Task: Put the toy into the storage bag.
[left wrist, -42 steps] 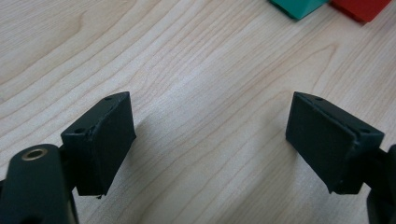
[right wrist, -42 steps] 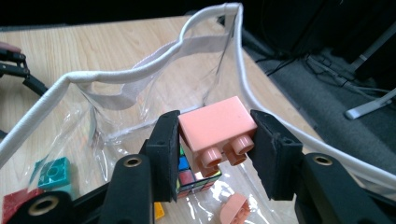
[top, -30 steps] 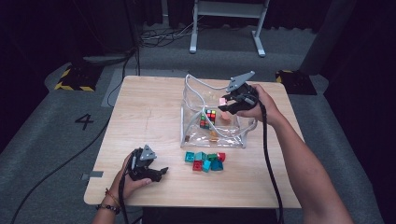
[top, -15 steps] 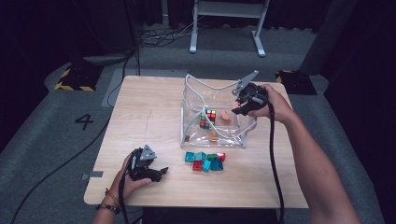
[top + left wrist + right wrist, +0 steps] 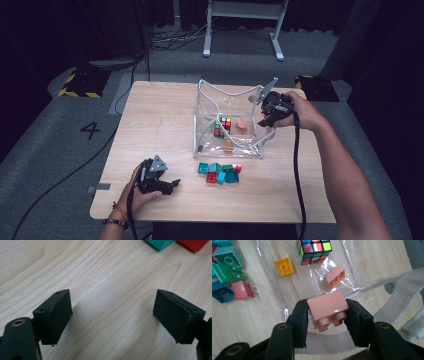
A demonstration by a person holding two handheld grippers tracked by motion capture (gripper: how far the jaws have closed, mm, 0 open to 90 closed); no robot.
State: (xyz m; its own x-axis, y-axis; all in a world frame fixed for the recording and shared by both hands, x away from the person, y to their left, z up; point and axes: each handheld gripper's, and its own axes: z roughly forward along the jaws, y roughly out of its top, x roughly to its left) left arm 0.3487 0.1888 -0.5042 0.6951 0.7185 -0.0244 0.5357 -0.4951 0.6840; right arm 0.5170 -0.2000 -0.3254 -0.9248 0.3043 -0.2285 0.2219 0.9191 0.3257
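My right gripper [image 5: 327, 312] is shut on a salmon-pink brick [image 5: 327, 307], studs toward the camera, held over the right rim of a clear plastic bag [image 5: 210, 107]. In the high view that gripper [image 5: 264, 119] sits at the bag's right edge. Inside the bag lie a colour cube [image 5: 314, 250] [image 5: 223, 126], a second pink brick [image 5: 336, 276] [image 5: 242, 124] and a yellow brick [image 5: 284, 266] [image 5: 228, 145]. My left gripper [image 5: 112, 312] stands open over bare wood, seen low at the table's front left [image 5: 169, 186].
A cluster of teal, green, blue and red bricks [image 5: 220, 173] lies in front of the bag; two of them [image 5: 160, 243] edge into the left gripper view. The bag's webbing strap [image 5: 397, 282] runs beneath the right gripper. A metal stand [image 5: 240, 20] is beyond the table [image 5: 160, 115].
The right hand has carried the pink brick toward the right, from over the bag's middle to its right rim. The left hand has stayed put.
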